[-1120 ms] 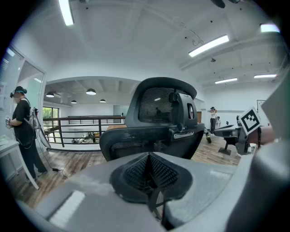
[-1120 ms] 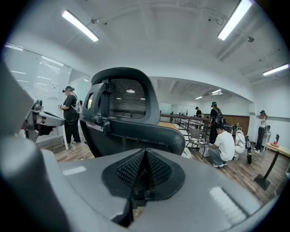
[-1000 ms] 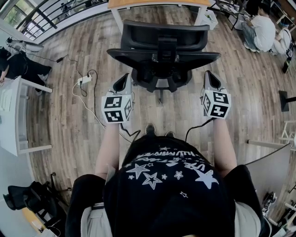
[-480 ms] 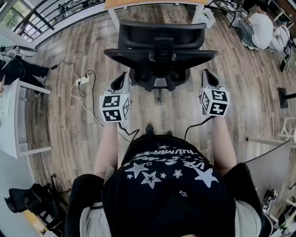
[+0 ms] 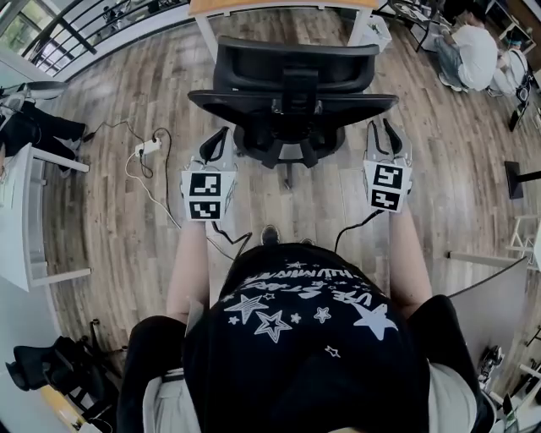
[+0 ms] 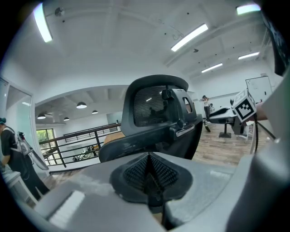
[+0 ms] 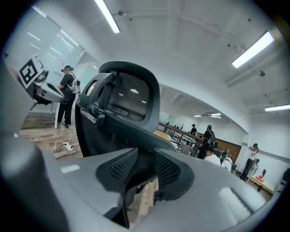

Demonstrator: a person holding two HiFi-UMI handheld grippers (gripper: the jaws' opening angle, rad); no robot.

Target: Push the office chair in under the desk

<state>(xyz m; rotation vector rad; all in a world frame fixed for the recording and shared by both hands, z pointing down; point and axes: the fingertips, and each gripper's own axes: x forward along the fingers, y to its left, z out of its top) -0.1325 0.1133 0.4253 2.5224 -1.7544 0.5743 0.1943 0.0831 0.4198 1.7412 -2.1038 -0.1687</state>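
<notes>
Evidently, for a square push, the office chair [image 5: 292,80], just short of the desk [image 5: 254,5], is being flanked by the left gripper [image 5: 220,135], closed empty, and the right gripper [image 5: 383,129], its jaws having just been opening on nothing.

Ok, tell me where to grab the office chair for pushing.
Grip the office chair at both outer ends of its backrest, from behind: the back faces you, the desk stands straight beyond, so pushing there likely rolls it in.
</notes>
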